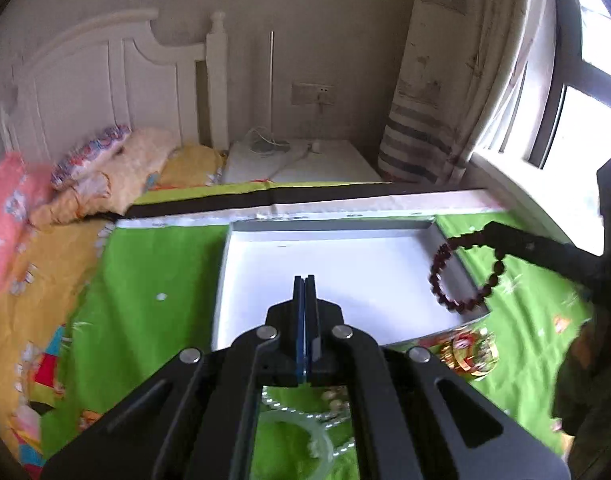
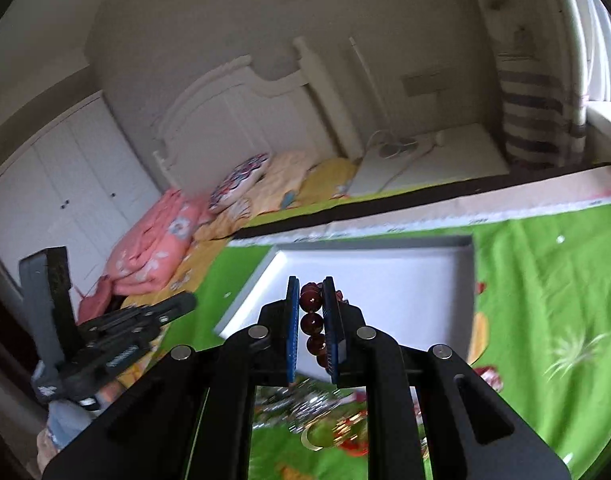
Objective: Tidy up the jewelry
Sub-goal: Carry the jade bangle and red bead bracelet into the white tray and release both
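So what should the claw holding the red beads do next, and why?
Probably carry on forward and lower over the white tray, then let go. The right claw is shut on the dark red bead bracelet, which hangs by the tray's right edge, and the tray looks bare inside.

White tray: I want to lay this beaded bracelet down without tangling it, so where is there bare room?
The white tray floor shows bare between its walls. Crowded: jewelry pile on the green cloth at its near edge.

No legible text, label or number anywhere.
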A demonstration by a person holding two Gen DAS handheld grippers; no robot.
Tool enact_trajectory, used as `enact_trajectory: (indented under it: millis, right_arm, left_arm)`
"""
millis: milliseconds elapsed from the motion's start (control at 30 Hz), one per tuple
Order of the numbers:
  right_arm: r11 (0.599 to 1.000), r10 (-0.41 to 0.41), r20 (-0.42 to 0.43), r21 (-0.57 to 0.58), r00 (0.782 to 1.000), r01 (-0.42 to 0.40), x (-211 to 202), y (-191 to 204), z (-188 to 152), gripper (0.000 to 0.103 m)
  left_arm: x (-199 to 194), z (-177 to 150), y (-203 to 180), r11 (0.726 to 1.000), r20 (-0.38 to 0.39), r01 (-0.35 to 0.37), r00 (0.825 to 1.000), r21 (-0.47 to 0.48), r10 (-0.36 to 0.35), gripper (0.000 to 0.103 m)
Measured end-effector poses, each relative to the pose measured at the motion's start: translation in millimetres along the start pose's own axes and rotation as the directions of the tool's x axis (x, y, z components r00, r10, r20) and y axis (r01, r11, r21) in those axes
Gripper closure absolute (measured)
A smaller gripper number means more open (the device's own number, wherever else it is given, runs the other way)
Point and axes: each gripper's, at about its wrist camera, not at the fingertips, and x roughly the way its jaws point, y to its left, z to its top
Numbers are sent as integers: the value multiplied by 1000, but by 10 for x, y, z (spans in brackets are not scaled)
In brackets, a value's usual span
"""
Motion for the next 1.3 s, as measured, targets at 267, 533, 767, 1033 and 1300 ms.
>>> enact_trajectory:
  millis: [267,533,767,1033,1300]
  right_arm:
    - [999,34,1,-23,999,-34,-83,-81,-129,88]
    - [999,37,9,-21,999,-37,-109,-85,-150,88]
    - [999,25,29,-24,999,-25,-127,-162,-65,88]
    - [1000,-1,-3,22,1000,1,47,-342,-38,88]
    - [993,-32,-35,109,999,36,86,-585,-165,88]
  left_arm:
    - [-129,-935,-192,985,-149,6,989,172,20,53]
    - [322,-1176,-110,989,-247,31,969,146,6,86]
    - [25,-942,-30,993,-153,85,986,79,-72,89]
    - [174,-164,-149,996,-72,76,995,56,-72,89]
    - [998,188,-425,990,-145,-71,986,118,88,72]
